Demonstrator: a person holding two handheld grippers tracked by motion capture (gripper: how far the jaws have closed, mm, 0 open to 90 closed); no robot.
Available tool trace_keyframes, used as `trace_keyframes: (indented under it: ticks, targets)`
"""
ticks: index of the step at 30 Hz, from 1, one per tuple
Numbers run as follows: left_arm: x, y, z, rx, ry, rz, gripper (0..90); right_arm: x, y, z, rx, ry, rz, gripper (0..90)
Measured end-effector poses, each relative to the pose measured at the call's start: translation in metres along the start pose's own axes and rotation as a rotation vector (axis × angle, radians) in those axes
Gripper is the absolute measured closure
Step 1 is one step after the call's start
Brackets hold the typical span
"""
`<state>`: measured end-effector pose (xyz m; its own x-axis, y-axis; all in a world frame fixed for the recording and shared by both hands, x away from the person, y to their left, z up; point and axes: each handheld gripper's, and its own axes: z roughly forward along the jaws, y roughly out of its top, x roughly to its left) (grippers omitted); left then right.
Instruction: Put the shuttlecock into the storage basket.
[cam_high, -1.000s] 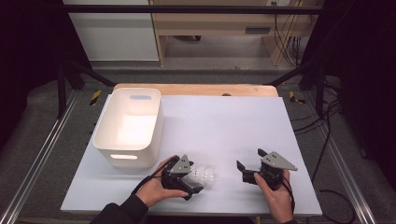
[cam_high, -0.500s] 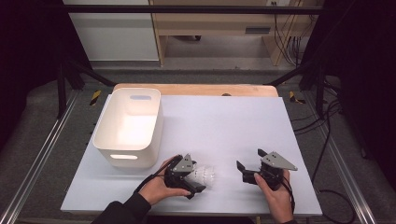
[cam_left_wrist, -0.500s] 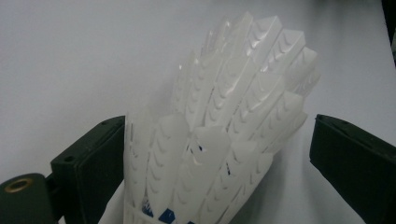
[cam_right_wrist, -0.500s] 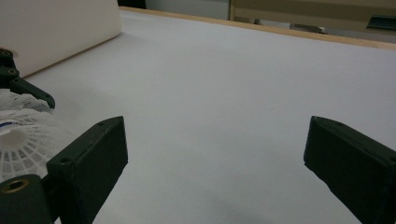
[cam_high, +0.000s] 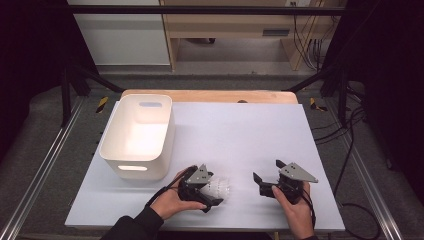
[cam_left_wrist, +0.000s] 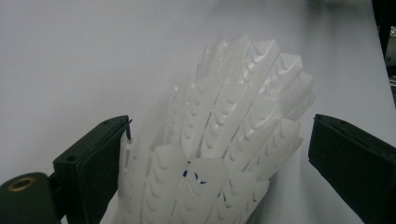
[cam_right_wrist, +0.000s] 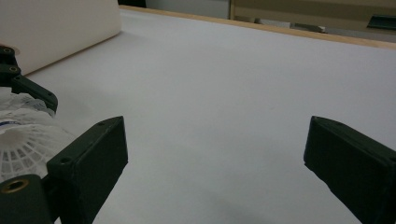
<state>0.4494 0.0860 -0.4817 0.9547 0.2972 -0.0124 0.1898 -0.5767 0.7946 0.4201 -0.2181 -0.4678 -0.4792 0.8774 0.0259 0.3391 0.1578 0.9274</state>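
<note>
While the left tool (cam_high: 214, 192) straddles the white shuttlecock (cam_left_wrist: 224, 140) lying on its side near the front edge of the tabletop (cam_high: 240, 135), its jaws stand apart, one touching the feather skirt and the other clear of it. Closing should be gentle and centred, since the skirt will likely crush or slip sideways. To the right, the right tool (cam_high: 265, 184) rests wide open and empty. At the left, the white bin (cam_high: 137, 135) stands just beyond the shuttlecock.

One white bin (cam_high: 137, 136), one stack of shuttlecocks (cam_high: 217, 188), two grippers.
</note>
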Motion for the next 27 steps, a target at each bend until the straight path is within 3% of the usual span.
trace_keyframes:
  ticks: [12, 27]
  targets:
    - [0.0059, -0.0024, 0.0049, 0.021, 0.017, -0.009, 6.6, 0.0009, -0.0002, 0.0007, 0.003, 0.004, -0.001, 6.3]
    - [0.0005, -0.0011, 0.0047, 0.029, 0.02, 0.02, 20.8, 0.0012, -0.0002, 0.0009, 0.003, 0.005, 0.0, 6.4]
